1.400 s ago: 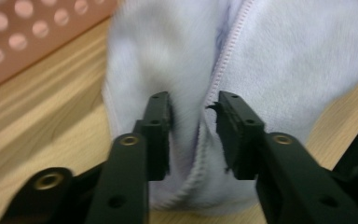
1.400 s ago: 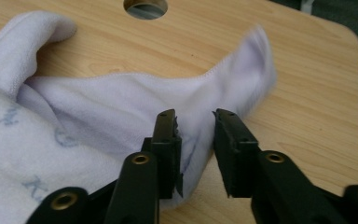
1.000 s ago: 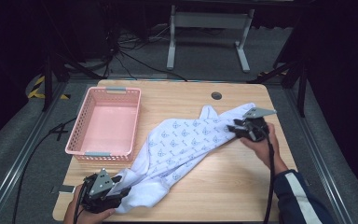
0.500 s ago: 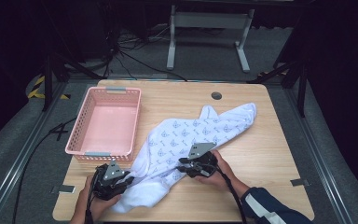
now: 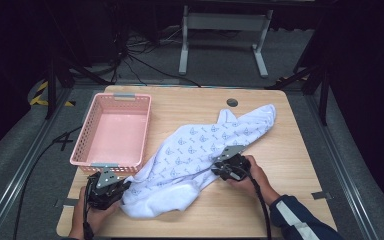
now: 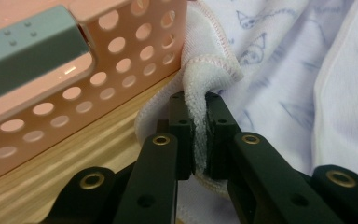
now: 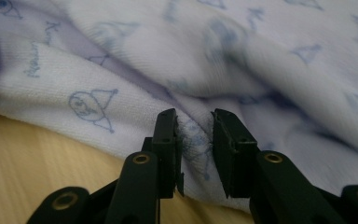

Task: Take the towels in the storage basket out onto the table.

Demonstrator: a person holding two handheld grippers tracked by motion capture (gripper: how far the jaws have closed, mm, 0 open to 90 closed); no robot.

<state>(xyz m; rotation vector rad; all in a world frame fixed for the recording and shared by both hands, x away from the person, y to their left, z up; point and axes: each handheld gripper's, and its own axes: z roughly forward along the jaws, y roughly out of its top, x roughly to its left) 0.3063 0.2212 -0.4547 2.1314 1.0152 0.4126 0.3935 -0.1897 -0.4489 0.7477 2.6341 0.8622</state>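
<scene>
**Towel Gripped at Two Points on the Table**

The towel (image 5: 200,155), white with a blue printed pattern, lies spread diagonally across the wooden table (image 5: 300,155). One end reaches toward the far right corner, near a round hole (image 5: 232,102) in the tabletop. The other end is bunched at the near edge, just beside the pink basket (image 5: 114,131).

Left hand-held gripper (image 5: 111,189): located at the near left of the table, in front of the basket. In the left gripper view, its jaws are clamped on a folded hem of the towel (image 6: 199,135); the cloth is pinched flat between the pads and rises above them in a curl. The jaws have just been closing onto this fold. The perforated basket wall (image 6: 98,70) stands immediately to the left of the grip, with its grey handle (image 6: 28,46) above.

Right hand-held gripper (image 5: 228,167): located at the near edge of the towel's middle section. In the right gripper view (image 7: 195,140), a ridge of cloth sits between its jaws. The jaws have just been closing, and the pads meet the fabric on both sides, gathering it into a raised pleat. Bare table (image 7: 37,163) shows at the lower left of that view.

The basket is empty.
</scene>
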